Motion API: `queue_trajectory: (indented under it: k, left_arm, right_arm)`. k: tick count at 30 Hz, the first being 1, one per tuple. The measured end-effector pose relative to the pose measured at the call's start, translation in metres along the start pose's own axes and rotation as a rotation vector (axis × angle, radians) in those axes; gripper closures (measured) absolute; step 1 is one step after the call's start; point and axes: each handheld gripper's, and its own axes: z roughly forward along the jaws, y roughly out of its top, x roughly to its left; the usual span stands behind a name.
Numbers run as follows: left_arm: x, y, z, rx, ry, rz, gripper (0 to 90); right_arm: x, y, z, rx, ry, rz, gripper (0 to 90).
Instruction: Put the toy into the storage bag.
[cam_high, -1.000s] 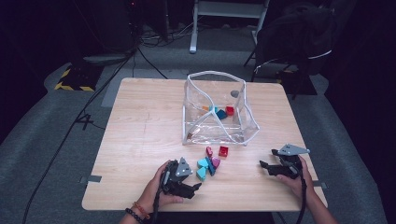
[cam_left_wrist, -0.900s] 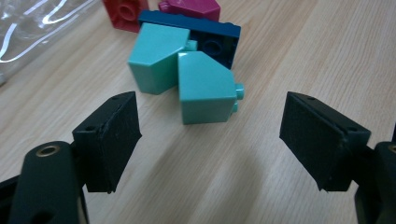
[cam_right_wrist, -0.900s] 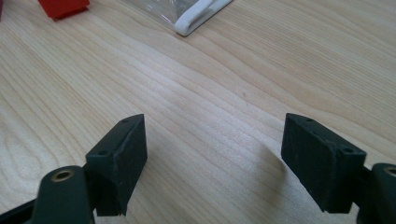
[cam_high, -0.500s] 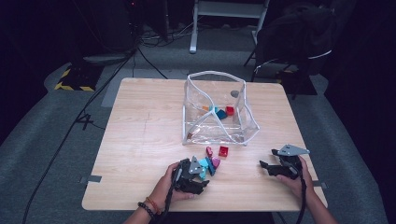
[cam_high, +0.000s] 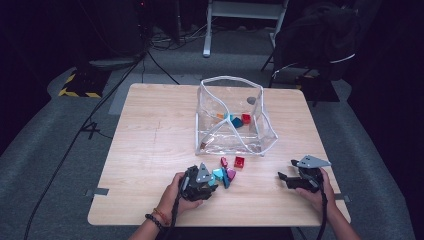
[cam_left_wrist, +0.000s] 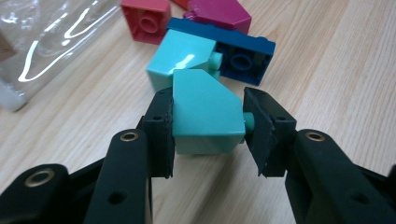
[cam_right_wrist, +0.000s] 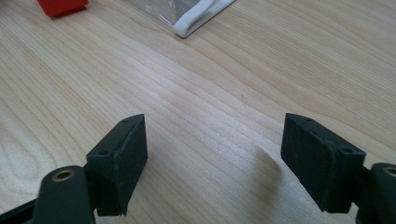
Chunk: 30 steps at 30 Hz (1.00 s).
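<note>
My left gripper (cam_left_wrist: 208, 123) is shut on a teal sloped brick (cam_left_wrist: 205, 112); both pads press its sides just above the wood, and the jaws have just been closing on it. Right behind it lie a second teal brick (cam_left_wrist: 184, 58), a dark blue brick (cam_left_wrist: 243, 53), a magenta brick (cam_left_wrist: 219, 11) and a red brick (cam_left_wrist: 147, 18). In the high view the left gripper (cam_high: 209, 182) sits at the near edge of this small pile (cam_high: 225, 175). My right gripper (cam_high: 283, 179) rests open at the front right, its jaws (cam_right_wrist: 212, 158) wide over bare wood.
A clear plastic bag (cam_high: 232, 117) with a white rim stands open mid-table, holding several coloured bricks. A red brick (cam_high: 239, 161) lies just in front of it. The bag's white edge (cam_right_wrist: 201, 18) lies ahead of the right gripper. The table's front edge is close to both hands.
The left gripper has edged right into the brick pile and its jaws have closed on the teal brick. The right gripper has stayed where it was.
</note>
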Motion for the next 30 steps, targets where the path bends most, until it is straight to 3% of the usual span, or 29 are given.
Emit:
queue_trajectory:
  k: [6,14,21,30]
  left_arm:
    - [0.018,-0.006,-0.021,-0.045,0.045,-0.059,57.0]
    - [0.043,0.000,-0.044,-0.110,0.111,-0.097,57.0]
    - [0.069,0.011,-0.060,-0.138,0.166,-0.108,57.0]
    - [0.106,0.037,-0.074,-0.173,0.223,-0.156,57.0]
  right_arm:
    - [0.000,0.000,0.000,-0.001,-0.001,-0.002,23.7]
    - [0.000,0.000,0.000,-0.001,-0.002,-0.002,23.7]
    - [0.000,0.000,0.000,0.000,0.000,-0.002,23.7]
    - [0.000,0.000,0.000,0.000,0.001,-0.001,23.7]
